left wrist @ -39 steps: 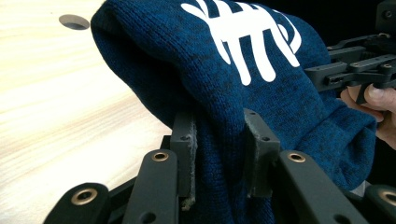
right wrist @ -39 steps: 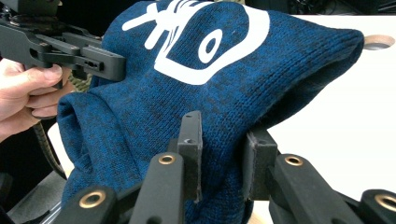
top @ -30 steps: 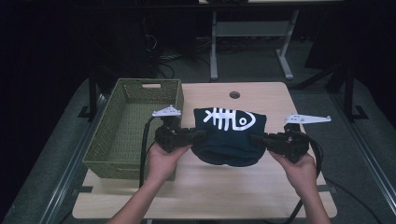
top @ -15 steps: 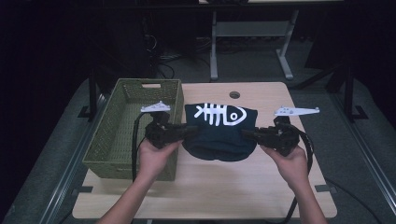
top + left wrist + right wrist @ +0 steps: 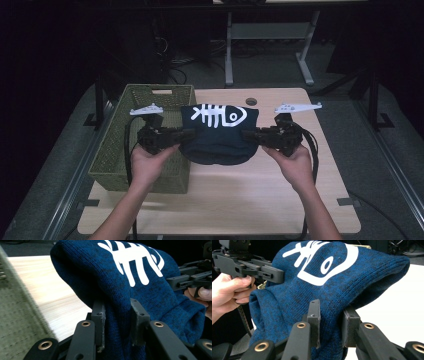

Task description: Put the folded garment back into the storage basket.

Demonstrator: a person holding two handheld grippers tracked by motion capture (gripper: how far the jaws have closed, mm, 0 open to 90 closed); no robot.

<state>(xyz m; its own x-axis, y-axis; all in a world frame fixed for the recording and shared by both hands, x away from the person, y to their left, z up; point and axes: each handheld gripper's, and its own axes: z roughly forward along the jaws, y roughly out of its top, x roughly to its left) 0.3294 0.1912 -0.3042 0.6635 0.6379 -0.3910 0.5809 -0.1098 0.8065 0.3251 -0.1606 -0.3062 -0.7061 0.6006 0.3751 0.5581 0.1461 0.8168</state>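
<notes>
A folded dark blue knitted garment [image 5: 218, 134] with a white fish-skeleton print hangs above the wooden table [image 5: 225, 200], held from both sides. My left gripper [image 5: 186, 136] is shut on its left edge, and in the left gripper view the blue knit [image 5: 140, 287] is pinched between the left gripper [image 5: 117, 320] pads. My right gripper [image 5: 248, 135] is shut on the right edge; the right gripper view shows the garment [image 5: 332, 282] squeezed in the right gripper [image 5: 331, 325]. The cloth sags between them, its lower fold near the tabletop.
A green woven basket [image 5: 117, 160] stands on the table's left side, just beside my left hand. A round cable hole [image 5: 251, 101] sits near the table's far edge. Metal rails run along both sides of the table, and desk legs stand behind it.
Both grippers have carried the garment leftward and slightly up, toward the basket. The left gripper now overlaps the basket's right rim. Both grips are unchanged.
</notes>
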